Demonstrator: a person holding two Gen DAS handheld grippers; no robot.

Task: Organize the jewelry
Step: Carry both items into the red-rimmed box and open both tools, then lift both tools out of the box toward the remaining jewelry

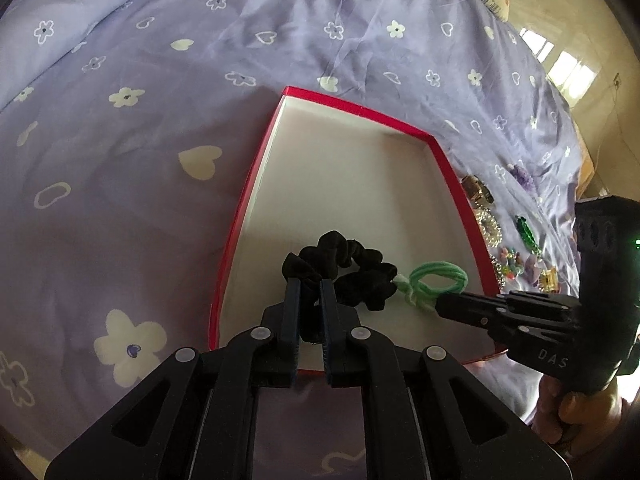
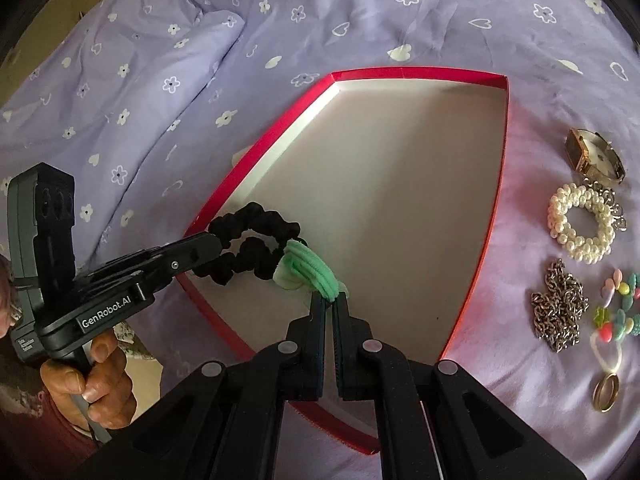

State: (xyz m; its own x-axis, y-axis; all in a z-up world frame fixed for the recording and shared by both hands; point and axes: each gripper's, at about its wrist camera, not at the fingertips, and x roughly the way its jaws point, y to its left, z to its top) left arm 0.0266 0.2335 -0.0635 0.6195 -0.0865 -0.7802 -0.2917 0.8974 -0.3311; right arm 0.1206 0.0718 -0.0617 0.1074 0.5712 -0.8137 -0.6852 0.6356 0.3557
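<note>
L gripper [image 1: 310, 284] is nearly closed, pinching the black scrunchie [image 1: 352, 270] at its near end; the scrunchie hangs over the near part of the red box [image 1: 248, 196], just above the white floor, can't tell if it touches. R gripper [image 2: 329, 300] is also almost closed, clamped on the green hair tie [image 2: 310, 270], which sits right against the scrunchie's right end, the two touching or tangled; can't tell which. Both bands are w/in the box's near-left corner area as the right wrist view shows it.

Outside the box, along its right wall on the purple bedsheet [image 2: 360, 12]: a gold watch [image 2: 592, 156] toward the far end, then a pearl bracelet [image 2: 580, 222] just nearer, then a silver chain [image 2: 558, 304], w/ a colourful bead bracelet [image 2: 620, 308] beside it and a gold ring [image 2: 606, 392] nearest. All lie apart from the box wall.
</note>
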